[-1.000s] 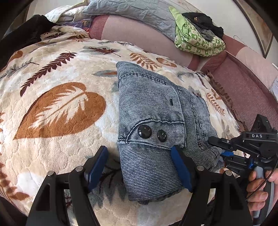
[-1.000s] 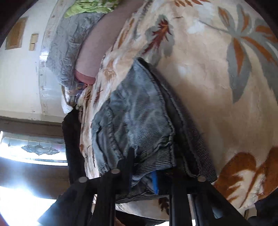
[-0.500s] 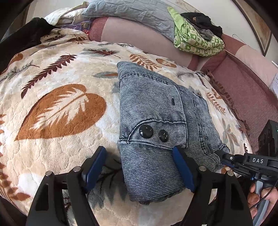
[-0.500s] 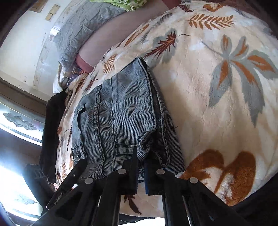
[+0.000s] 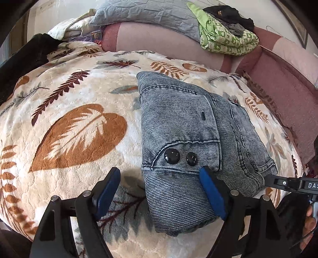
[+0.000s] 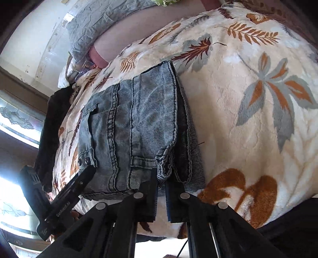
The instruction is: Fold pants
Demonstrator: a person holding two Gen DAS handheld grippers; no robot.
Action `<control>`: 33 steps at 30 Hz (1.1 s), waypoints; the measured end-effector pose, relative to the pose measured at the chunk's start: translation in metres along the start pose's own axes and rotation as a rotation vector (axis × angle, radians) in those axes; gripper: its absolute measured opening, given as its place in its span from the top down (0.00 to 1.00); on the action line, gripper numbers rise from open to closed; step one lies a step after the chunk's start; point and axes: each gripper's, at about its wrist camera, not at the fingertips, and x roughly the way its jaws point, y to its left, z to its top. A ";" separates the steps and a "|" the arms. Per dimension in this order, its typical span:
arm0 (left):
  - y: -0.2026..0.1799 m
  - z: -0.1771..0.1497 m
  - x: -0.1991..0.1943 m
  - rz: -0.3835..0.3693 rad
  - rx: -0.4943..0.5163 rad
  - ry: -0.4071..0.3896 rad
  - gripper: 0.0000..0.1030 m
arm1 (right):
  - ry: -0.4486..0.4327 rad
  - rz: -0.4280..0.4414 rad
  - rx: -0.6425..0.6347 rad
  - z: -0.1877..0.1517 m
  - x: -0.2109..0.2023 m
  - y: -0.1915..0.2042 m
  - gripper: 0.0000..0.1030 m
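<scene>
Folded grey-blue denim pants (image 5: 178,123) lie on a cream leaf-print blanket (image 5: 69,99), two black buttons facing up. My left gripper (image 5: 160,190) hovers over their near end. Its jaws are opening and straddle the pants' near left edge, the pads not pressing. The right gripper (image 6: 162,184) is shut, with a bunched hem of the pants (image 6: 139,123) pinched at its tips. From the left wrist view that same gripper (image 5: 278,182) shows at the pants' near right corner, a hand below it.
A grey pillow (image 5: 149,13) and a green patterned cloth (image 5: 228,39) with dark clothes lie at the bed's far side. A black garment (image 5: 25,55) sits far left. Pink bedding (image 5: 288,85) borders the blanket on the right. A window (image 6: 17,119) glows left.
The right gripper has rolled and lifted a little, keeping the hem at its tips, and has slid toward the right edge of the left view. The left jaws stand slightly wider.
</scene>
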 end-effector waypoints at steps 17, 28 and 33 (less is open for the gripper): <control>0.036 0.004 -0.049 -0.076 -0.196 -0.190 0.20 | 0.009 0.078 0.015 0.019 0.020 0.002 0.85; 0.026 -0.001 -0.011 0.056 -0.097 -0.017 0.20 | -0.056 0.094 -0.274 0.068 -0.007 0.129 0.66; 0.040 0.000 -0.019 -0.039 -0.184 -0.024 0.20 | 0.113 -0.005 -0.274 0.092 0.076 0.130 0.51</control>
